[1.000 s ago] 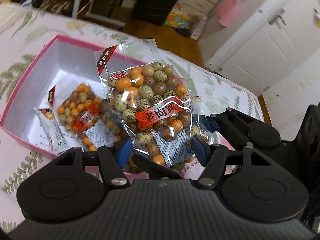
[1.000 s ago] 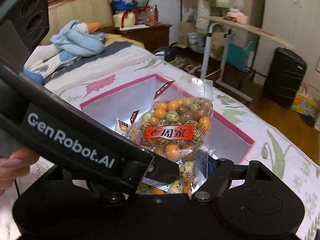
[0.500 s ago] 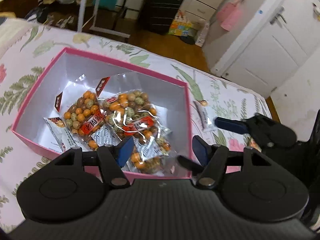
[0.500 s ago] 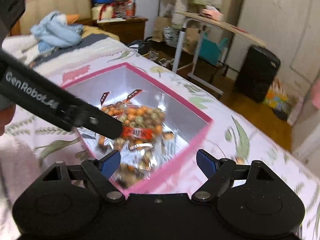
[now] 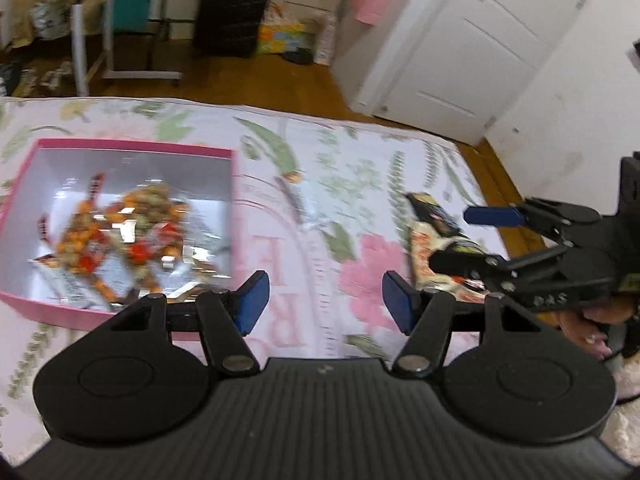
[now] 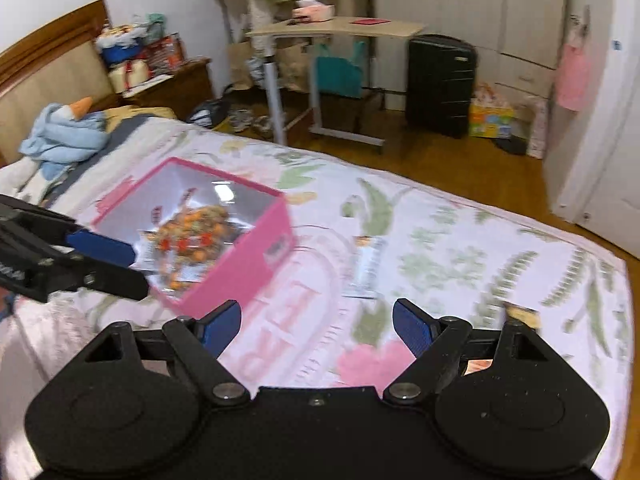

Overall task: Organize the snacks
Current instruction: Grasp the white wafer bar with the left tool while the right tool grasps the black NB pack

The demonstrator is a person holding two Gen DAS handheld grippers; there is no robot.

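A pink box [image 5: 236, 200] [image 6: 256, 256] lies on the floral bedspread and holds bags of orange and green coated nuts [image 5: 132, 232] [image 6: 196, 232]. My left gripper [image 5: 324, 300] is open and empty, to the right of the box. My right gripper [image 6: 316, 324] is open and empty, also right of the box. In the left wrist view the right gripper [image 5: 472, 236] hovers over a dark and cream snack packet [image 5: 432, 224] on the bedspread. A small clear packet [image 6: 370, 264] [image 5: 292, 192] lies between the box and that packet.
The bed edge runs along the far side, with wooden floor [image 6: 460, 160] beyond. A rolling table [image 6: 332, 32] and a black suitcase [image 6: 440, 84] stand on the floor. A blue plush [image 6: 64, 136] lies near the headboard.
Both grippers held the nut bag over the box, then let it drop inside. Both have since moved right, away from the box, toward the loose packets on the bedspread.
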